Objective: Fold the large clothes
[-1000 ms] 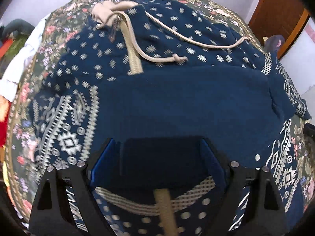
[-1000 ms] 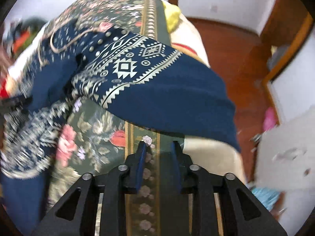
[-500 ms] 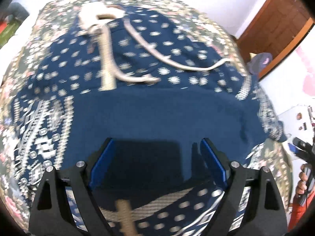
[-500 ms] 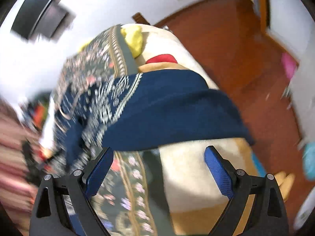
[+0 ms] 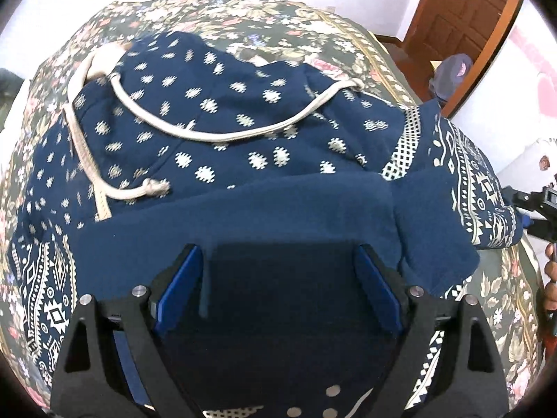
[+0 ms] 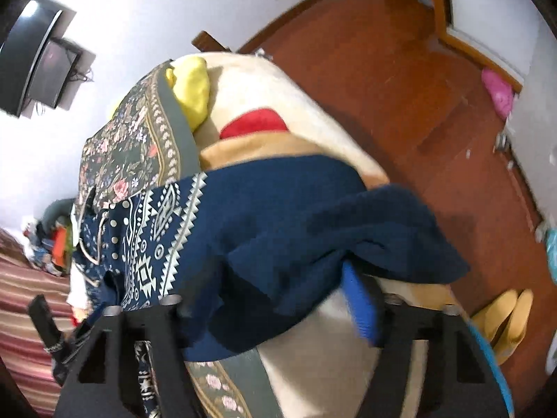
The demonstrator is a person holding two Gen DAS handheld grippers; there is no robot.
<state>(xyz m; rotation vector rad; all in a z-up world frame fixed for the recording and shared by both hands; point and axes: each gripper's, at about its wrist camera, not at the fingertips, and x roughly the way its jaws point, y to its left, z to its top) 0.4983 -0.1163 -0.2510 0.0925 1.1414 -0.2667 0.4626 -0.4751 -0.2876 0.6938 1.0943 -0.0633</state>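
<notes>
Right now your left hand-held gripper point(image 5: 278, 285) sits low centre of the left wrist frame with its blue pads spread wide, poised over plain navy cloth, gripping nothing you can see. That cloth is the hoodie point(image 5: 243, 160), spread over most of the frame on the floral bedspread point(image 5: 278, 17). Its dotted upper part fills the centre and upper left; a plain navy fold lies across the middle. The cream drawstring point(image 5: 222, 134) loops across the dotted part, with a knotted end point(image 5: 156, 186) at left centre. A patterned sleeve point(image 5: 480, 181) runs off to the right edge, where your other tool and some fingers show.

Over in the right wrist frame, your right hand-held gripper point(image 6: 278, 299) sits low centre, spread wide; the navy sleeve end point(image 6: 313, 237) drapes over the left finger and between the two, so you cannot tell whether anything is gripped. The blue pad point(image 6: 360, 306) on the right finger shows under the cloth edge. Sleeve hangs off the bed side point(image 6: 313, 118), frame centre. Upper left shows a wall TV point(image 6: 31, 55); right side is wooden floor point(image 6: 400, 69) with yellow slippers point(image 6: 504, 317) lower right.
</notes>
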